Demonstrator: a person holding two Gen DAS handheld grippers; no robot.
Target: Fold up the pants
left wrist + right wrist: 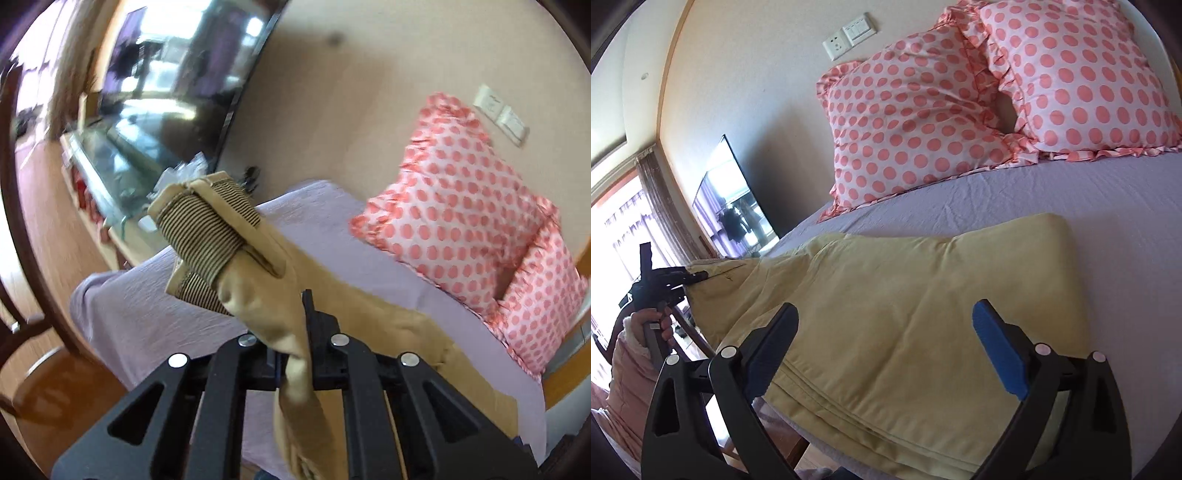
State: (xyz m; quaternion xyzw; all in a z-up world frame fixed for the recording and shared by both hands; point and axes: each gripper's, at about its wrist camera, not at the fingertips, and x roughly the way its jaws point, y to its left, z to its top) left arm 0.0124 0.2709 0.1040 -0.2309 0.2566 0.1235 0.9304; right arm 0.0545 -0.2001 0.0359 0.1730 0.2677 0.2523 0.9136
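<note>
Closest to my left lens, the left gripper (295,354) is clamped on a bunched fold of the tan pants (258,295) — the cloth runs straight up between the two black fingers (321,332) and is lifted off the bed (147,314). Beyond the pinch, the striped ribbed waistband (207,236) hangs in the air, tilted up and to the left, with the rest of the fabric trailing down to the right onto the lilac sheet.

On my right wrist view, the right gripper (890,332) hovers with its jaws spread wide, holding nothing; one blue pad (1001,354) shows on the right finger. Under and between those fingers the pants (923,314) lie doubled over on the bed (1071,195), stacked layer edges visible along the near side, which hangs at the mattress edge. Off to the left I can see the left gripper (698,276) biting the raised far end of the garment, with the person's hand (653,325) on its handle, a pink padded sleeve (628,376) below it.

Two pink polka-dot pillows (912,122) lean against the wall at the head of the bed, well apart from the pants. A wall socket and switch plate (849,35) sit above them, and a dark television (735,206) stands against the wall to the left.
</note>
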